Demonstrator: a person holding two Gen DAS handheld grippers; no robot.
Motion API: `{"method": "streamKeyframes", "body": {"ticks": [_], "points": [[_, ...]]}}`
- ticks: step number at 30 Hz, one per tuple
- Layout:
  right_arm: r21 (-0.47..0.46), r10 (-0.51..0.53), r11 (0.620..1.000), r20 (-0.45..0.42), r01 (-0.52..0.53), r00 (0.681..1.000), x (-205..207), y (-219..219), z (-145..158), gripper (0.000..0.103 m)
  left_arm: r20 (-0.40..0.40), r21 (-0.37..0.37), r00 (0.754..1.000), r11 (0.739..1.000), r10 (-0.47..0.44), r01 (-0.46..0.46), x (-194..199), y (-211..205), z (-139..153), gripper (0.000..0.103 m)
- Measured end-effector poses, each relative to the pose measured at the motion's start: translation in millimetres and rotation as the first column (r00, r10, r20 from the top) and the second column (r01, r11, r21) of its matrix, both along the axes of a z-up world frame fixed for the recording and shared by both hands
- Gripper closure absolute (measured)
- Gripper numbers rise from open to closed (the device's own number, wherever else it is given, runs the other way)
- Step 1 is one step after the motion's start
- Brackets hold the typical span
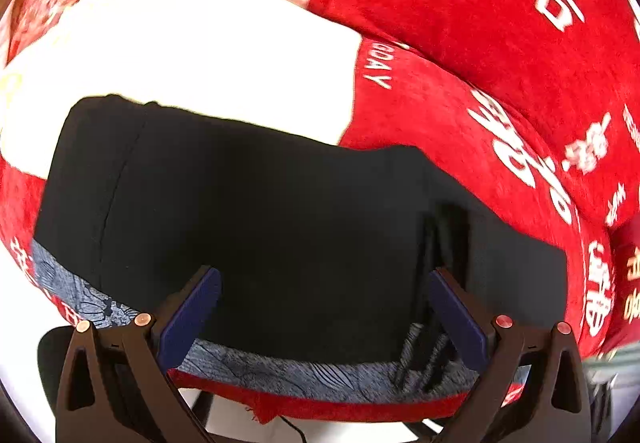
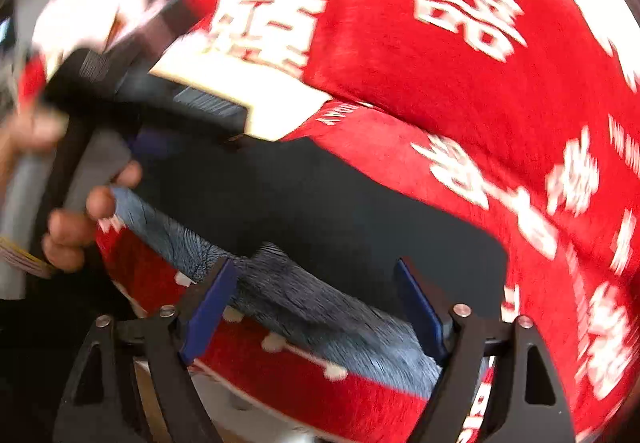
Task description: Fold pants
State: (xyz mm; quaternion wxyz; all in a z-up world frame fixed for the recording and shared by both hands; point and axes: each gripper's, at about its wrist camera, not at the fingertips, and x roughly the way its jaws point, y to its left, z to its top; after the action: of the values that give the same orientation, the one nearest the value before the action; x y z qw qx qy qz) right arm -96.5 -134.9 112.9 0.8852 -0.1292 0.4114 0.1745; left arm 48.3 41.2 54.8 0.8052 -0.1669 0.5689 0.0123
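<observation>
We are hovering both grippers over the pants [image 1: 288, 211], which are lying as a dark folded slab on the red blanket [image 1: 500, 3], near its front edge. A grey patterned band [image 1: 288, 367] of the pants is running along that near edge, and the slab's long axis is lying crosswise to both grippers, side to side in each view.

Our left gripper [image 1: 326, 283] is standing spread, pads clear of the cloth, pointing steeply down at the middle of the slab; nothing is sitting between its fingers. Our right gripper [image 2: 316, 283] is also spread wide and pinching nothing, its fingers straddling the grey band [image 2: 320, 307] near the slab's right end. The right view is blurred, so we cannot tell whether its pads are grazing the cloth.

In that view a hand [image 2: 80, 219] is gripping the left gripper's handle at the slab's far left.

We are judging that the fold is close to done. The next move turns on the near edge: it is lying directly ahead of and below both grippers, with the right one nearer the free corner and the left nearer the centre.
</observation>
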Motion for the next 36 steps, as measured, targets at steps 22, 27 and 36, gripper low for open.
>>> {"method": "streamKeyframes", "body": {"ticks": [22, 27, 36], "points": [[0.300, -0.028, 0.948, -0.246, 0.104, 0.969, 12, -152, -40, 0.013, -0.077, 0.076, 0.936, 0.934, -0.343, 0.349, -14, -131, -47, 0.000], [0.374, -0.008, 0.916, -0.343, 0.145, 0.939, 32, -154, -75, 0.010, -0.081, 0.096, 0.938, 0.934, -0.336, 0.343, -17, -133, -46, 0.000], [0.296, 0.073, 0.955, -0.249, 0.004, 0.966, 55, -160, -35, 0.008, -0.055, 0.176, 0.949, 0.932, -0.312, 0.316, -13, -138, -26, 0.000]]}}
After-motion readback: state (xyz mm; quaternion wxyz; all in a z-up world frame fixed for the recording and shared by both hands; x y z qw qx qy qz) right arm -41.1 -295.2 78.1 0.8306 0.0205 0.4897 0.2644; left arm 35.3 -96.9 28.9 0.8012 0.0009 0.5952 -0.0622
